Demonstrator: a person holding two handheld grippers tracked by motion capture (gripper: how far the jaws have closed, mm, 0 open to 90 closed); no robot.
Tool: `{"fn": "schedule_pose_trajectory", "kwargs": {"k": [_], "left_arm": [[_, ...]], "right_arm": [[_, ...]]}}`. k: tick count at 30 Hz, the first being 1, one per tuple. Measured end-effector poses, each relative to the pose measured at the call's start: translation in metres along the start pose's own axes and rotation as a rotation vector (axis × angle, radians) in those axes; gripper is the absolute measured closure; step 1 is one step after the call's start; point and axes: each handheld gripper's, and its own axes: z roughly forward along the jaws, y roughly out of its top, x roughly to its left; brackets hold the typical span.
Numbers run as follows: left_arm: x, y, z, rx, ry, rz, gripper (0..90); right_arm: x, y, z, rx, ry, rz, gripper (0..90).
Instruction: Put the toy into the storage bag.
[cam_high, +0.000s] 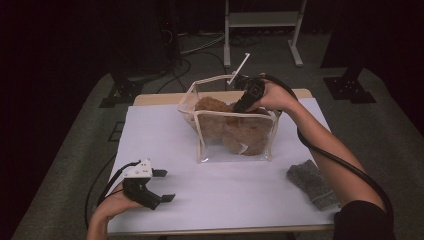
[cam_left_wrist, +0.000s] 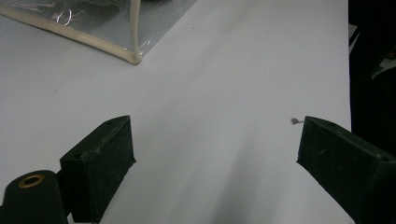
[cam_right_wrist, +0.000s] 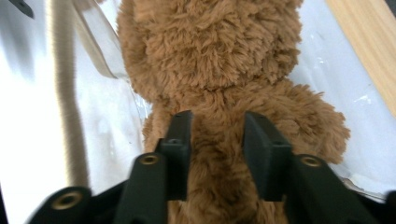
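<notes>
We press the right tongs (cam_right_wrist: 212, 140) firmly on the plush bear (cam_right_wrist: 219, 60) inside the clear bag (cam_high: 200, 142) — pads sunk in its fur — while the left tongs (cam_high: 162, 185), at seven o'clock on the table (cam_high: 225, 200), gape empty.

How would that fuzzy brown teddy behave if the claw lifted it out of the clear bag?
The teddy looks plush, so it would probably squash and flop. Likely light for its size. Its fur sits between the right claw pads, so slipping seems unlikely; the clear bag might drag along.

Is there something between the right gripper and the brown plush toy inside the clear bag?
Nothing visible does. The right gripper has reached through the open top of the clear bag, and its jaws sit on either side of a part of the brown plush toy, with fur between them.
</notes>
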Motion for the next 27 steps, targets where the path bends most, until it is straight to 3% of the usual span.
{"fn": "schedule_pose_trajectory", "kwargs": {"k": [3,13,27], "left_arm": [[-0.001,0.000,0.001,-0.006,0.000,-0.002,9.7],[-0.001,0.002,0.003,-0.007,-0.002,0.003,9.6],[-0.002,0.001,0.004,0.006,-0.004,0.006,9.4]], "right_arm": [[-0.001,-0.005,-0.009,-0.051,0.008,0.015,56.0],[0.003,-0.019,-0.045,-0.149,0.009,0.036,50.4],[0.008,-0.055,-0.087,-0.255,-0.001,0.051,45.1]]}}
